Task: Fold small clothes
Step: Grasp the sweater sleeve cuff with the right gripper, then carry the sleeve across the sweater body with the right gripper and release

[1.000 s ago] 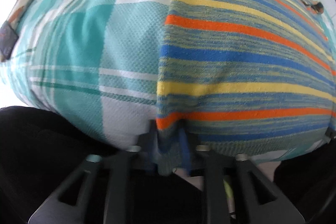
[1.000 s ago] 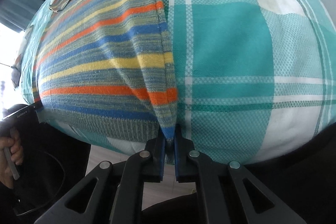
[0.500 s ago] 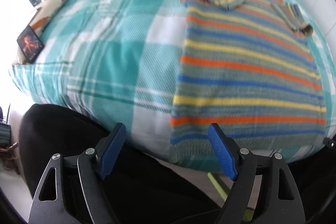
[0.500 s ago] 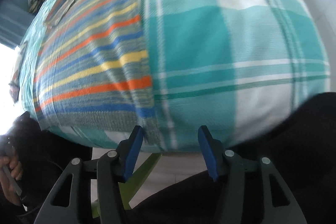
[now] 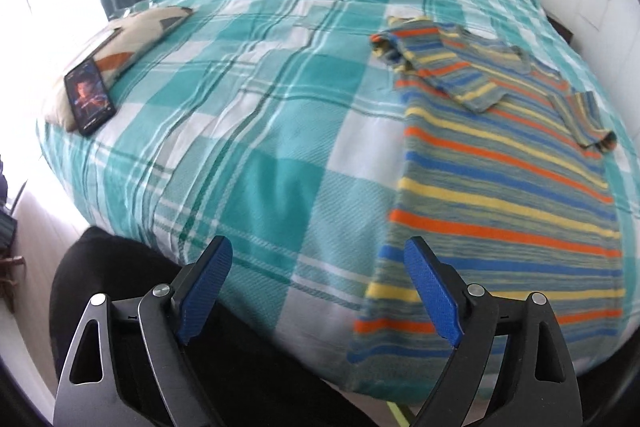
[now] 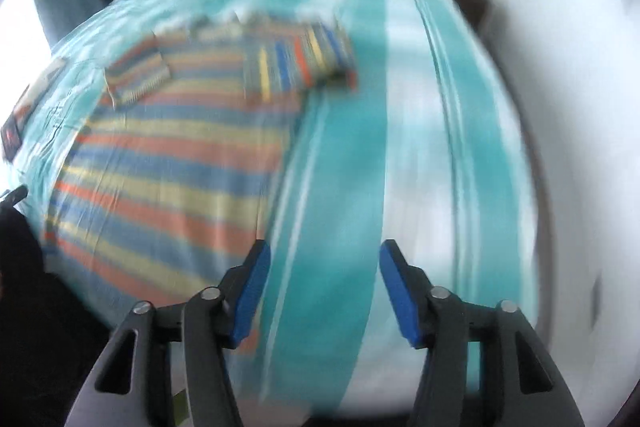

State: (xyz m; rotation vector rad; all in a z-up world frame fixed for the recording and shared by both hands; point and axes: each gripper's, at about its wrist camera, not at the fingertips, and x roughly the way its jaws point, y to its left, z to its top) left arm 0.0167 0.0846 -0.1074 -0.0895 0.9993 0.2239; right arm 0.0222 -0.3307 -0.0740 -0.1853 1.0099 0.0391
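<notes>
Left wrist: left gripper [image 5: 318, 285] fingers opening, empty | right gripper [image 6: 320, 293] opening, empty | striped sweater [image 5: 500, 195] flat

Left wrist view looks down and forward from above the bed's near edge, past its own blue pads [image 5: 432, 293], across the checked bedspread [image 5: 256, 115]. Right wrist view faces the same way, heavily blurred. Both share the striped sweater [image 5: 500, 187]: beyond the right pad in the left view, beyond the left pad [image 6: 250, 293] in the right.
</notes>
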